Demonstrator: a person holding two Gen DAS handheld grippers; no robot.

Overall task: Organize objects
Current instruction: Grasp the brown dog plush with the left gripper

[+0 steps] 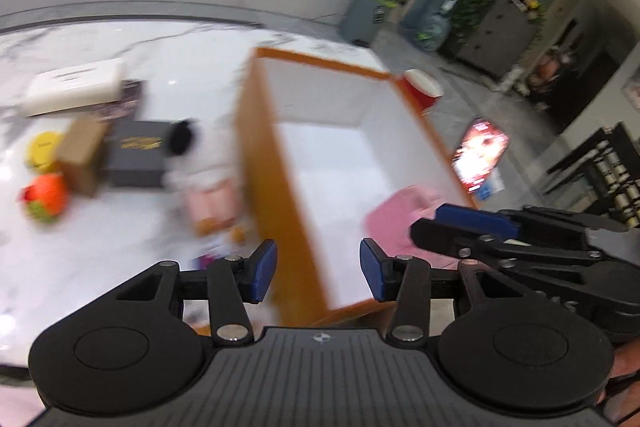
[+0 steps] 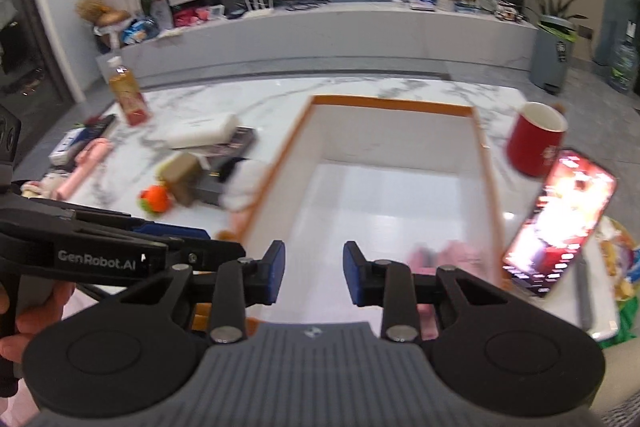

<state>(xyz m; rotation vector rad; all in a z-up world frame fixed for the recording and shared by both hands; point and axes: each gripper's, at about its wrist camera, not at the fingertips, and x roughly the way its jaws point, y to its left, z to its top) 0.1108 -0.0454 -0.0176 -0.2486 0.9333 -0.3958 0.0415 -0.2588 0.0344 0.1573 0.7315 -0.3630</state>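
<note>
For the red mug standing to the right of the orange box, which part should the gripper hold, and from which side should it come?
Hold the red mug across its body, just under the white-lined rim, probably with the right gripper coming from the front. It stands upright with its mouth open upward, so the round wall offers two opposite sides. No handle shows in these blurred views. The lit phone lies just in front, so pass above it.

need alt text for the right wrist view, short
An open right gripper with blue-padded fingers hovers over a large orange-rimmed white box on a white marble table, with something pink lying blurred at the box's near end. A red mug and a lit phone sit right of the box; a clutter of small items lies left.
</note>
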